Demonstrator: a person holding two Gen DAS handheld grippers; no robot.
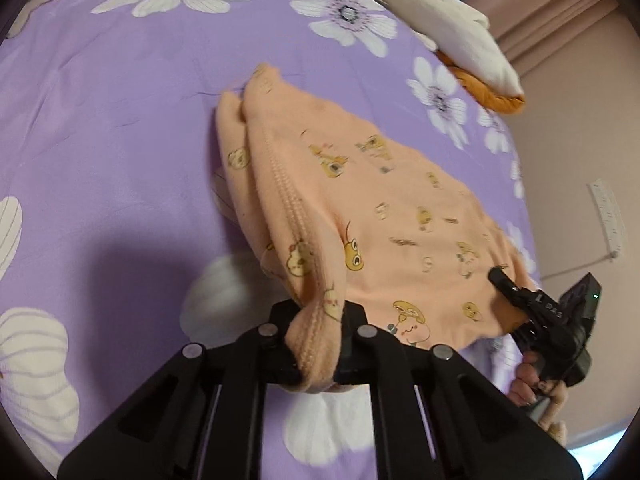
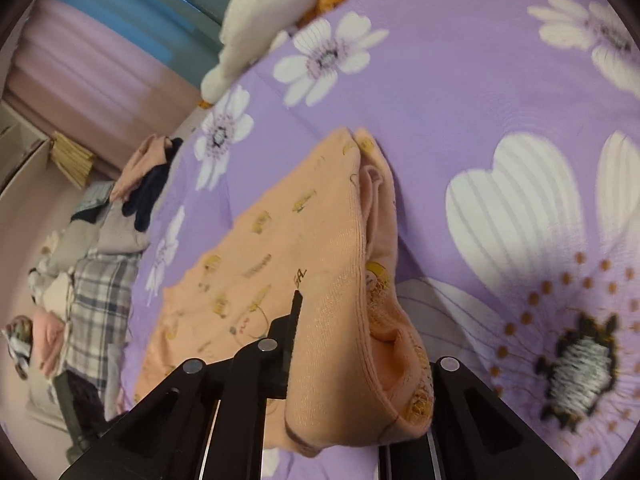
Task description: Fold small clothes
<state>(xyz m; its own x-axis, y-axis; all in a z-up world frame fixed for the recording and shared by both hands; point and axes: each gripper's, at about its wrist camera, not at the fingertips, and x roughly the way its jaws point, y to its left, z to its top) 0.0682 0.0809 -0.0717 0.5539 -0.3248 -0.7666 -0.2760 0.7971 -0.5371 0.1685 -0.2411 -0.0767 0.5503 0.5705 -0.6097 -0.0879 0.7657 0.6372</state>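
Note:
A small peach garment (image 1: 360,208) with cartoon prints is held up over the purple flowered bed sheet (image 1: 120,120), its far end resting on the sheet. My left gripper (image 1: 316,344) is shut on one near corner at the ribbed hem. My right gripper (image 1: 516,296) shows at the right of the left wrist view, shut on the other corner. In the right wrist view the garment (image 2: 280,248) stretches away to the left, and my right gripper (image 2: 360,368) is shut on its bunched edge, which covers the right finger.
A white and orange cloth (image 1: 460,36) lies at the bed's far edge, and it also shows in the right wrist view (image 2: 272,12). A heap of other clothes (image 2: 92,264), including a plaid piece, lies beside the bed at the left.

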